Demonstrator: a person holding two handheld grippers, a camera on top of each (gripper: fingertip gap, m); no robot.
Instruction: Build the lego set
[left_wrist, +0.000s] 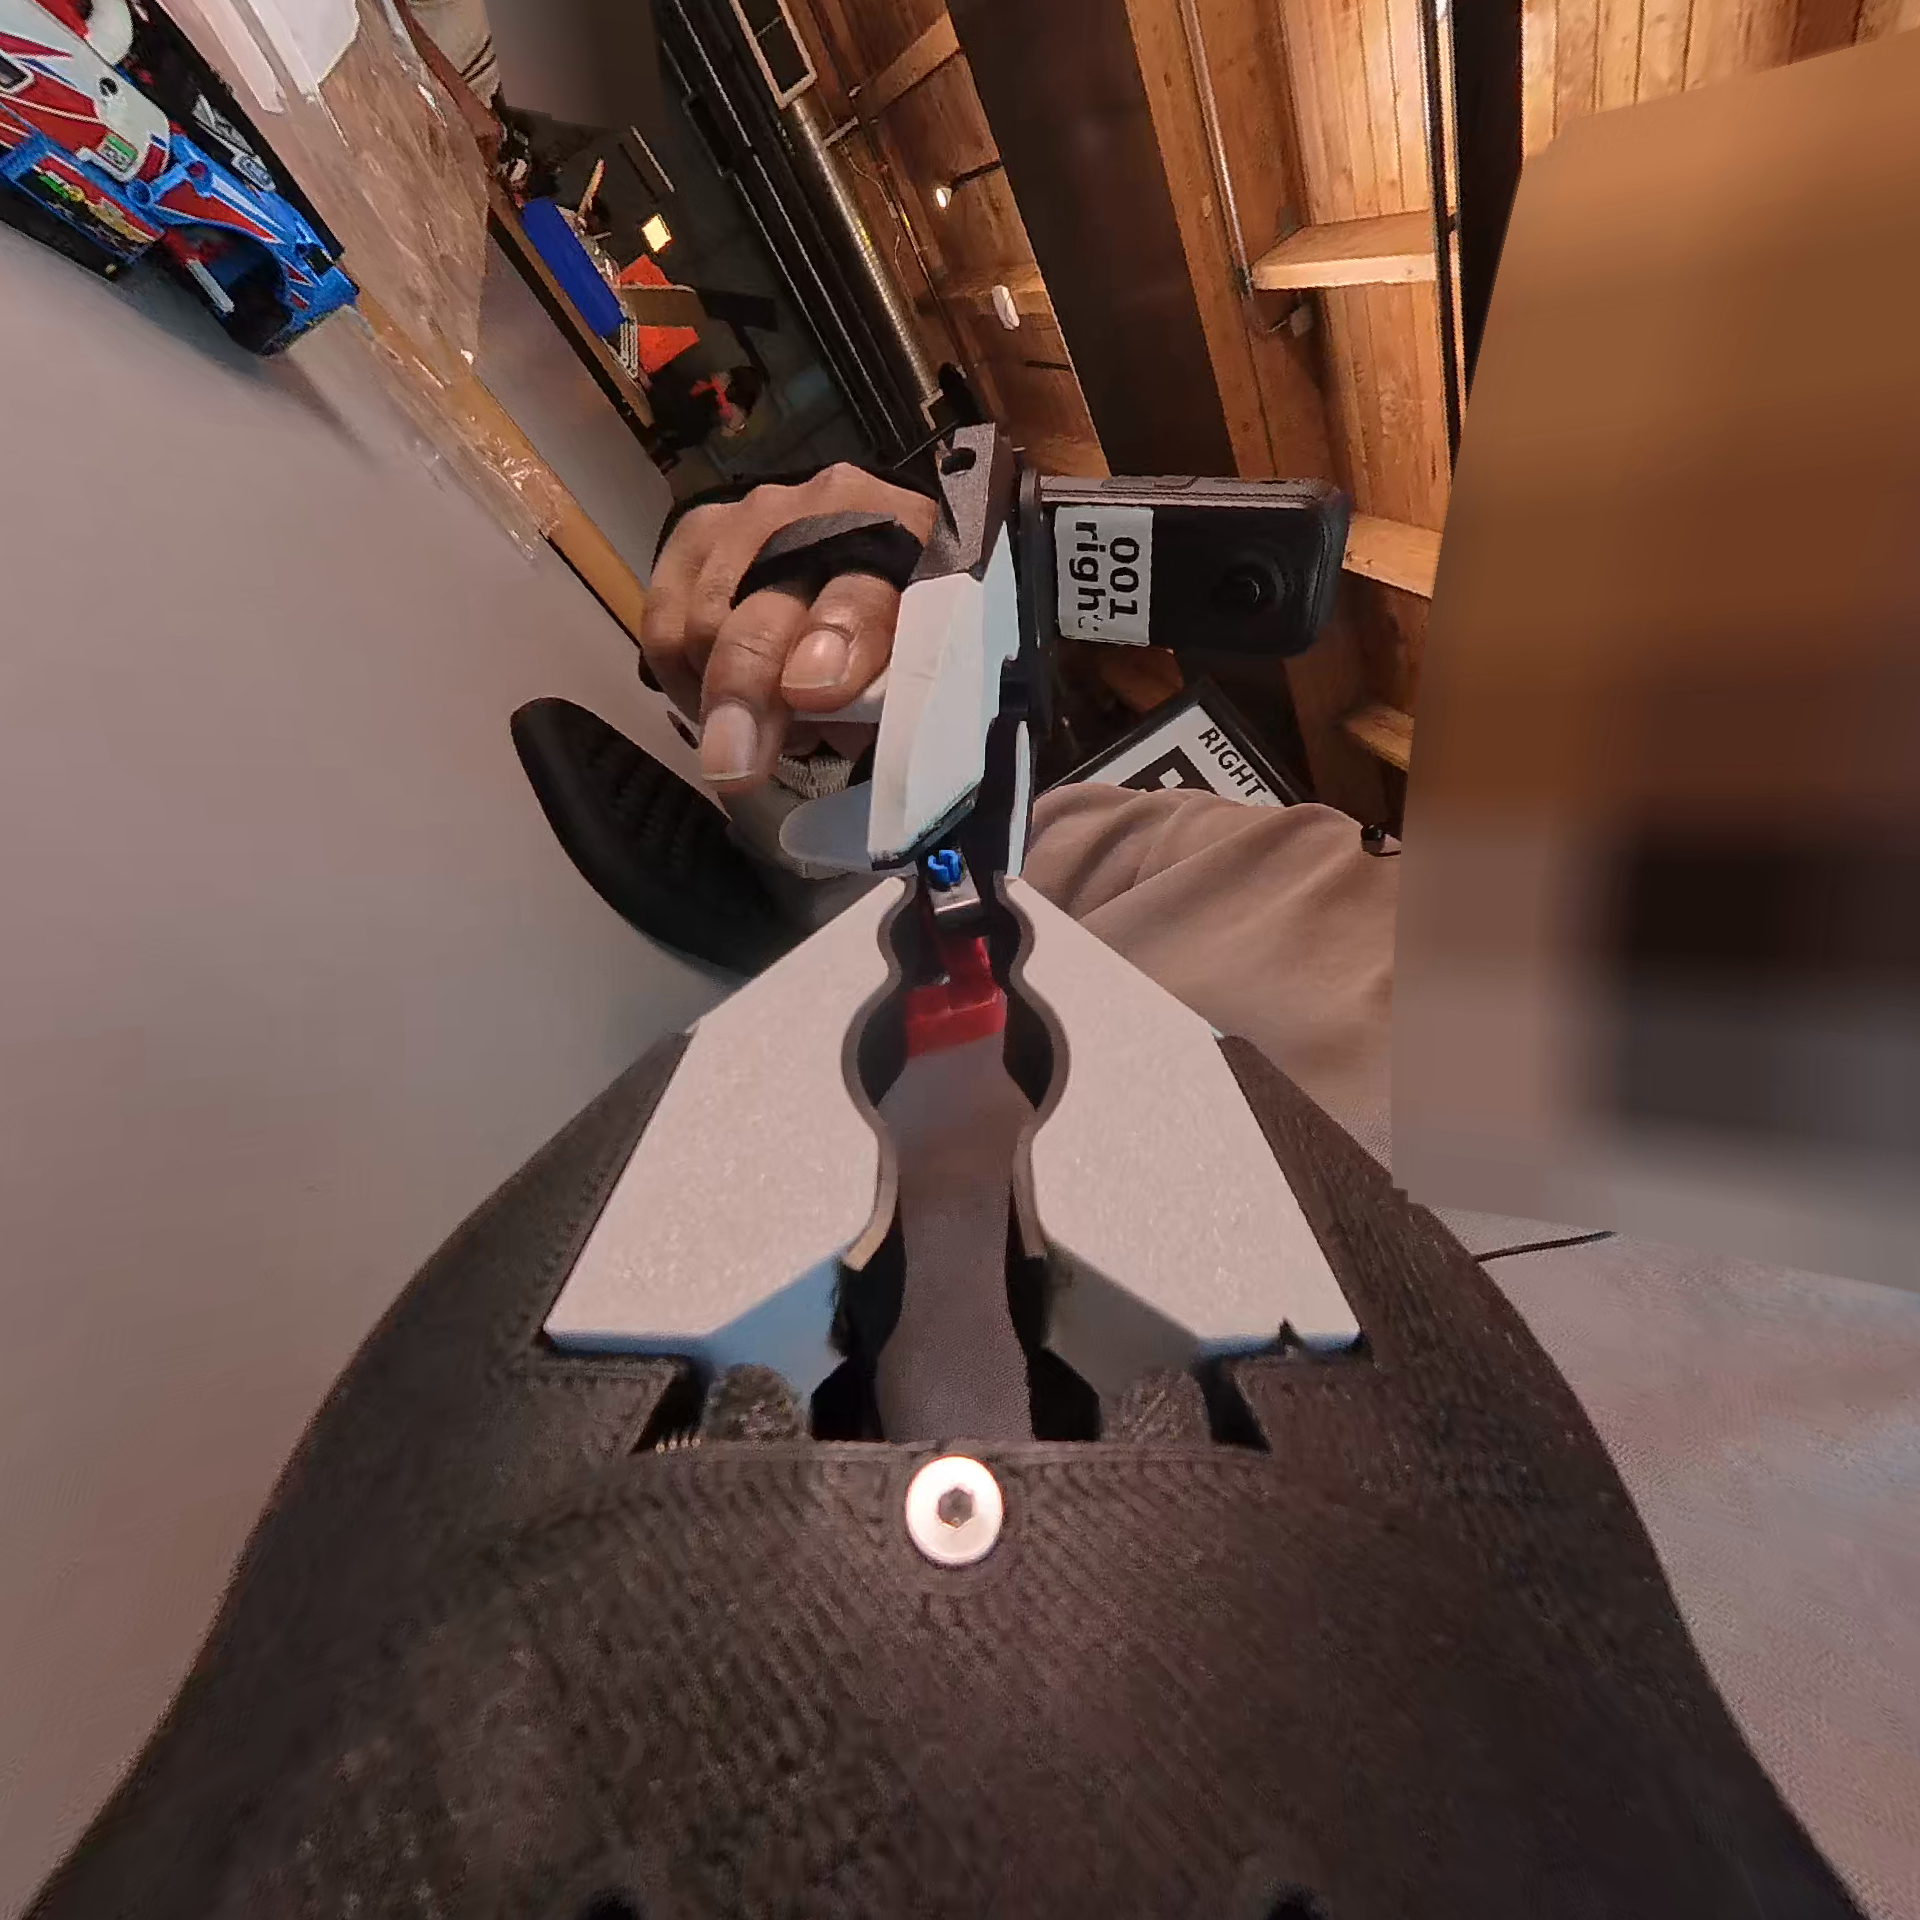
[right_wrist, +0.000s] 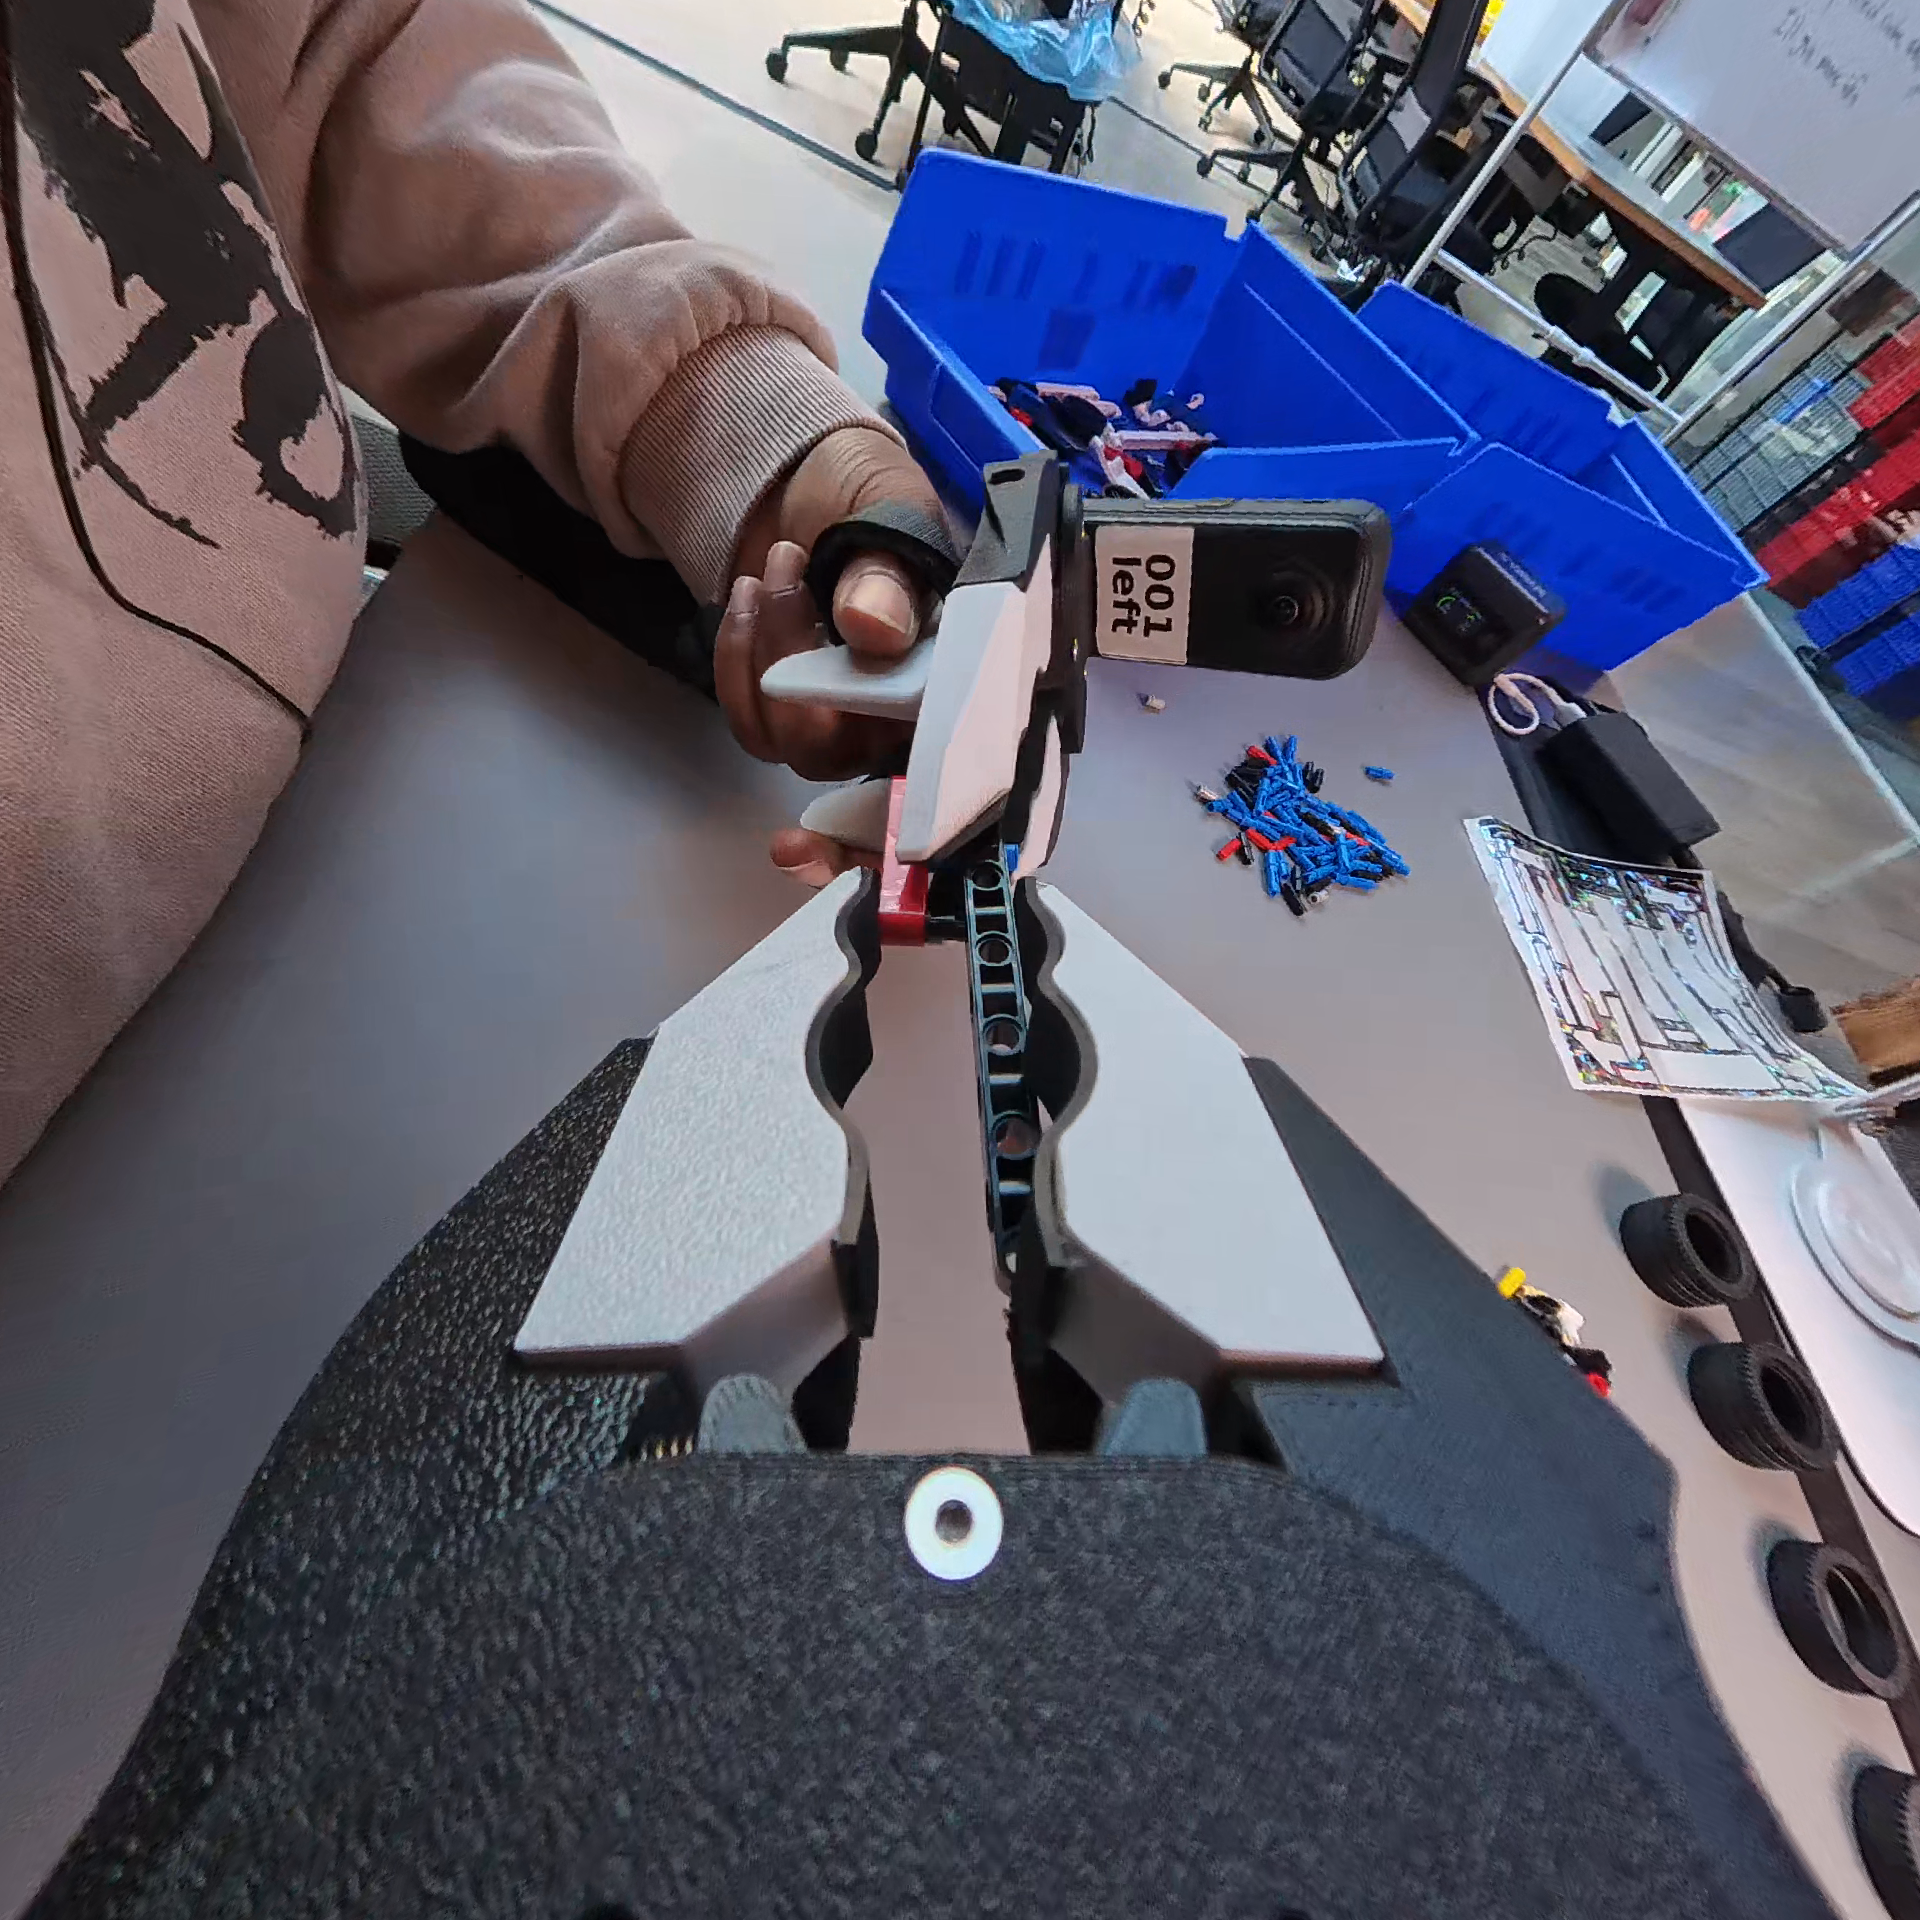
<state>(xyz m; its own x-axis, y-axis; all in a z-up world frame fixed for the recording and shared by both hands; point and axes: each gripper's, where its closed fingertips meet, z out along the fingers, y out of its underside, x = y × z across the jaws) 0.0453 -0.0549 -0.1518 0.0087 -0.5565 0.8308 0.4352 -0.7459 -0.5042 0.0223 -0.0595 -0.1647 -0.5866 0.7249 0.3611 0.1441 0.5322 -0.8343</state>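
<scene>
Left gripper (left_wrist: 951, 914) pinched red piece (left_wrist: 954, 1006) | right gripper (right_wrist: 951, 914) clamped black beam (right_wrist: 1000, 1049) | tips met above table (right_wrist: 468, 831)

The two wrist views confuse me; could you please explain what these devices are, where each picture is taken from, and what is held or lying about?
A person holds two hand-operated grippers, each with a camera looking along its grey fingers. One picture looks from the left gripper, the other from the right gripper; each also shows the other facing it. The left is shut on a red piece. A black beam lies between the right's fingers; whether it is clamped I cannot tell. On the table are blue bins, a pile of small pins, a sticker sheet and black tyres.
</scene>
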